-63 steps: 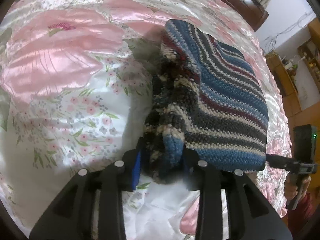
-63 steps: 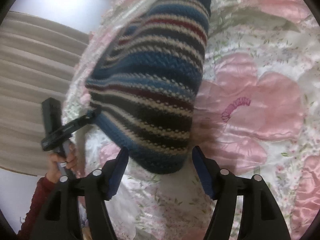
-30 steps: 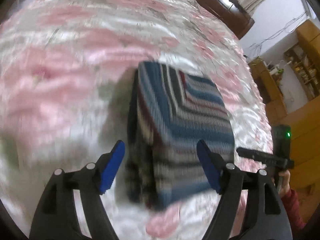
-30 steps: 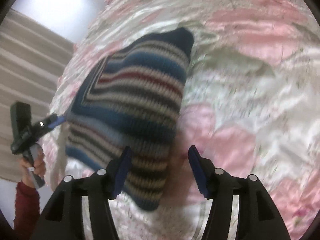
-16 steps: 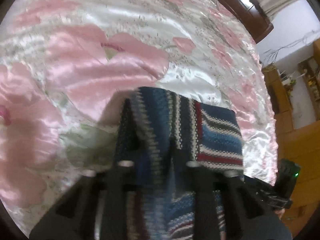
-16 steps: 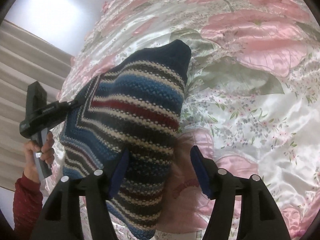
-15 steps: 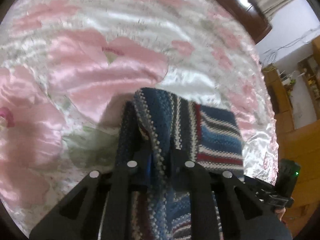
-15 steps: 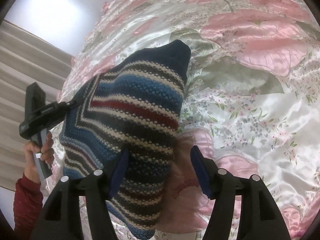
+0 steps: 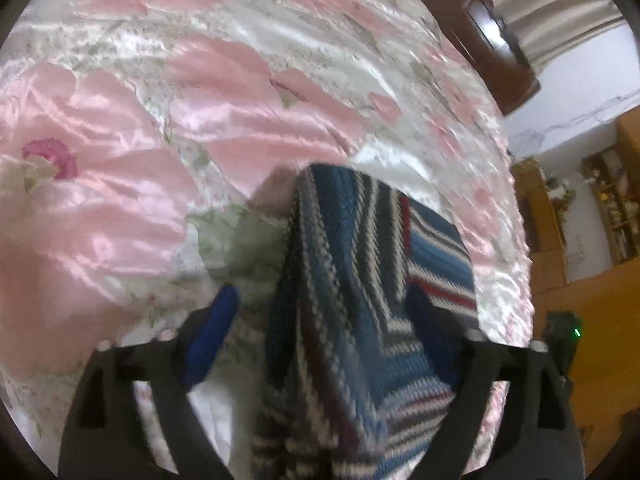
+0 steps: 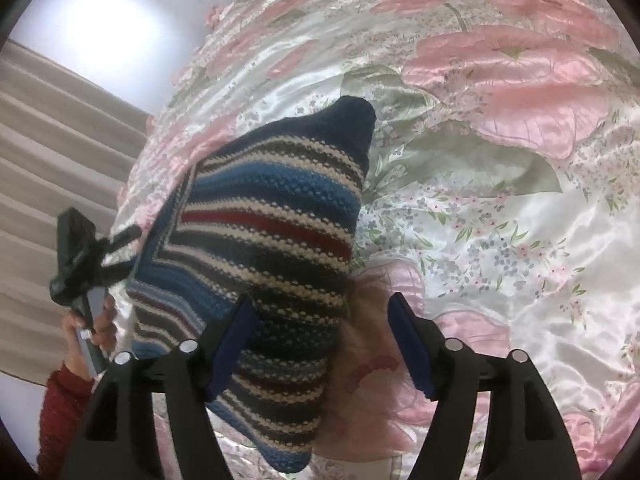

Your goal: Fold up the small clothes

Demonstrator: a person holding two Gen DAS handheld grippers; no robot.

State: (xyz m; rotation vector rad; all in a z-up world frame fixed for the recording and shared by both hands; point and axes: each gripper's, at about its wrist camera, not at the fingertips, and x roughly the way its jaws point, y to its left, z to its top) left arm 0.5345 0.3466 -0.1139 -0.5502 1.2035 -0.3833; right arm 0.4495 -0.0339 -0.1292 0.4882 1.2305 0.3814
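Left wrist view: the left hand-held gripper (image 9: 320, 320) stands wide open, blue pads spread, nothing pinched between them. The striped knit garment (image 9: 360, 300) lies folded on the bed, running from the near edge of the picture up between the two fingers and on beyond the fingertips; its folded edge sits closer to the right finger, and the left pad (image 9: 212, 336) hangs clear of it over bare cover. The near part of the knit is blurred, so whether the right pad touches the wool I cannot tell.

Right wrist view: the right hand-held gripper (image 10: 322, 340) is open too, jaws well apart and holding nothing. The striped knit garment (image 10: 264, 240) fills the left half of the gap, its edge lying over the left finger's pad, while the right pad (image 10: 408, 344) stands apart from it above a pink flower. The garment's dark blue corner points to the far side.

All around is the satin bedspread (image 10: 500, 200), white with big pink blossoms and green leaves, rumpled just beside the knit. On the left the other hand-held gripper shows, gripped by a hand (image 10: 94, 324) in a red sleeve (image 10: 60, 412), its tips right at the garment's left corner. A dark wooden headboard (image 9: 492, 40) and curtains lie far off; wooden shelving (image 9: 600, 208) stands at the right.
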